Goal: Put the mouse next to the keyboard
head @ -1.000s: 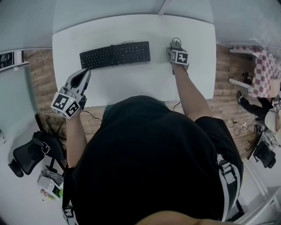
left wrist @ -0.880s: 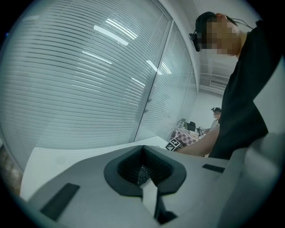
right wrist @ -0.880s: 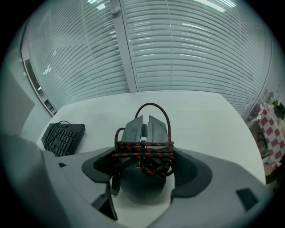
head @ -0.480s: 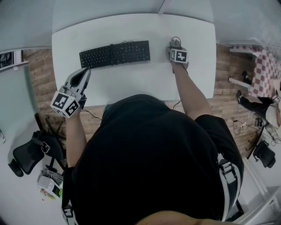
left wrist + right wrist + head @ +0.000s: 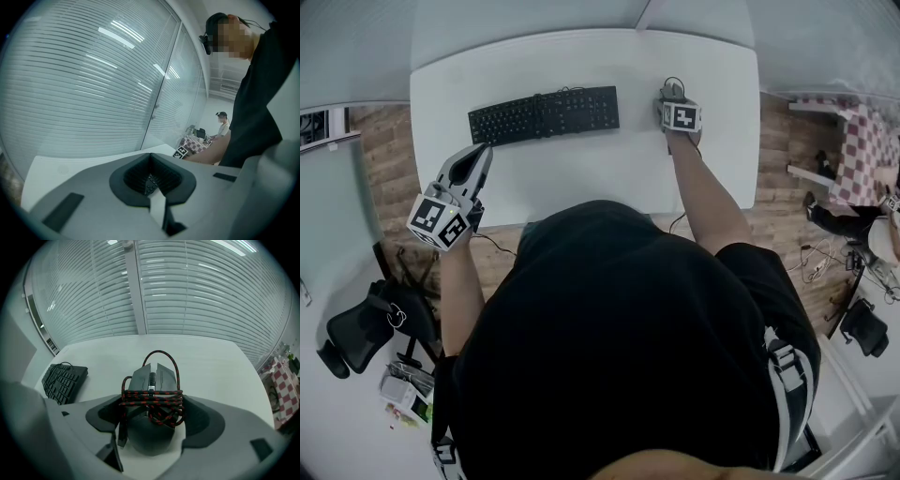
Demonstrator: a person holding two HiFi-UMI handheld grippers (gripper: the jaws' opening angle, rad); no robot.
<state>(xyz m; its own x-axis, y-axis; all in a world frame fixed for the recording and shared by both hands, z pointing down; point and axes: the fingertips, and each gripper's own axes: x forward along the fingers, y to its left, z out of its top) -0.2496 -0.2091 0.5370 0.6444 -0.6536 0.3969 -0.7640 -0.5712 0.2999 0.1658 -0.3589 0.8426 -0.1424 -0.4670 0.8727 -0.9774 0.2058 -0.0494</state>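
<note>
A dark mouse (image 5: pixel 152 380), with its red-and-black cable wound round its body, lies between the jaws of my right gripper (image 5: pixel 152 406), which are shut on its sides. In the head view the mouse (image 5: pixel 673 91) and right gripper (image 5: pixel 674 101) are at the right of the white table (image 5: pixel 581 178), well to the right of the black keyboard (image 5: pixel 544 114). The keyboard (image 5: pixel 65 380) shows at the left of the right gripper view. My left gripper (image 5: pixel 475 157) hangs over the table's front left edge, shut and empty, with its jaws (image 5: pixel 152 180) meeting.
Glass walls with blinds (image 5: pixel 187 287) stand behind the table. A black office chair (image 5: pixel 366 328) is on the floor at the left. A checkered table (image 5: pixel 872 150) stands at the right, with a seated person (image 5: pixel 222 124) near it in the left gripper view.
My right gripper with the mouse has shifted very slightly farther and to the left. The left gripper has stayed almost still.
</note>
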